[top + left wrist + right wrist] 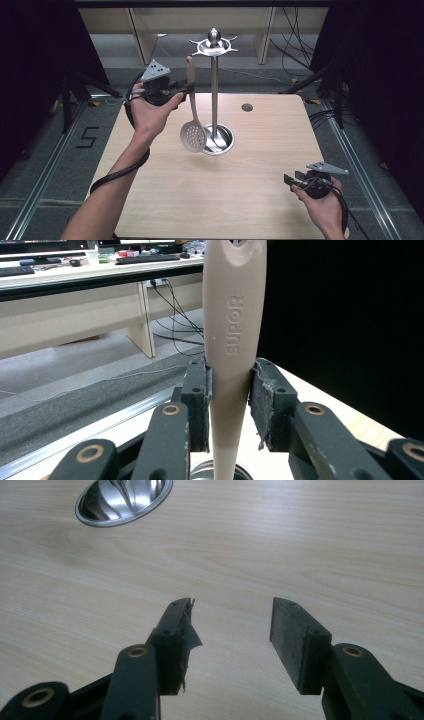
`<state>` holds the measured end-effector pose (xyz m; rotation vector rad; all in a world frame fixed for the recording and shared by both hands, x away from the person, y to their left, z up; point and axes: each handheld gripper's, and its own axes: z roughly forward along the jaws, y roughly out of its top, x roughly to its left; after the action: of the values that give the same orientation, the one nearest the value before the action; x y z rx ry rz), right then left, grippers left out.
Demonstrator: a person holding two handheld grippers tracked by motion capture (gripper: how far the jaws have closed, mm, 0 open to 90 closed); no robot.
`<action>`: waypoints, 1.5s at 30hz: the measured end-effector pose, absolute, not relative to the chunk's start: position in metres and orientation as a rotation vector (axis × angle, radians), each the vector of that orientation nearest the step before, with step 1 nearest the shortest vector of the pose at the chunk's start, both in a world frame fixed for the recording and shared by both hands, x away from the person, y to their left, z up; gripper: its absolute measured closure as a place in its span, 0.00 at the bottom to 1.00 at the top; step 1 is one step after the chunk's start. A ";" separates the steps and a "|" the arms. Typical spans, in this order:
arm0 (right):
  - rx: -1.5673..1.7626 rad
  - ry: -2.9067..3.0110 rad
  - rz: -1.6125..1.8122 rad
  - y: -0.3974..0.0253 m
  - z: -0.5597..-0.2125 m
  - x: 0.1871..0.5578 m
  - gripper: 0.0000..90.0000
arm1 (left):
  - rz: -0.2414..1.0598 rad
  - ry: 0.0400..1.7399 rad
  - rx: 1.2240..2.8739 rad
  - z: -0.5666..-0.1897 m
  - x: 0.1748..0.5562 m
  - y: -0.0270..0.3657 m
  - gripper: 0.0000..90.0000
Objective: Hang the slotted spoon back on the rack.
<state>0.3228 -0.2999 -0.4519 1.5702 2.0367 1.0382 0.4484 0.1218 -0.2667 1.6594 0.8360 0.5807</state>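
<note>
**Skimmer held up beside the rack**

The left gripper (186, 90) is raised over the far left part of the table (250, 200), its jaws clamped on the beige handle of a skimmer (192, 125). In the left gripper view the two pads (265, 400) press against either side of the handle (232, 355), just below the raised lettering, and the handle stands upright between them. From above, the skimmer hangs with its perforated bowl down and tilted slightly, clear of the tabletop and just left of the rack (214, 90), a metal pole rising from a round steel base near the table's middle. The bowl overlaps the left edge of that base in the high view; whether the two touch cannot be told. The top of the handle reaches nearly as high as the hooked crown of the rack, close to its left.

The right gripper (290, 181) rests low over the near right corner of the table, well apart from the rack. Its jaws stand wide apart with nothing between them, bare wood showing in the gap (232, 630); the rim of the rack's base (122, 502) lies farther off.
</note>
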 end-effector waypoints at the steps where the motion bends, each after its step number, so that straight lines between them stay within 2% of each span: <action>1: 1.614 2.029 1.049 -0.298 -0.451 0.321 0.57 | 0.582 0.835 1.663 -0.266 0.449 0.122 0.77; 45: 1.576 2.042 1.040 -0.300 -0.452 0.323 0.57 | 0.496 0.833 1.666 -0.258 0.467 0.126 0.77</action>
<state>0.3230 -0.3001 -0.4522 1.5761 2.0423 1.0401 0.4668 0.1260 -0.2576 1.6660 0.8328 0.4962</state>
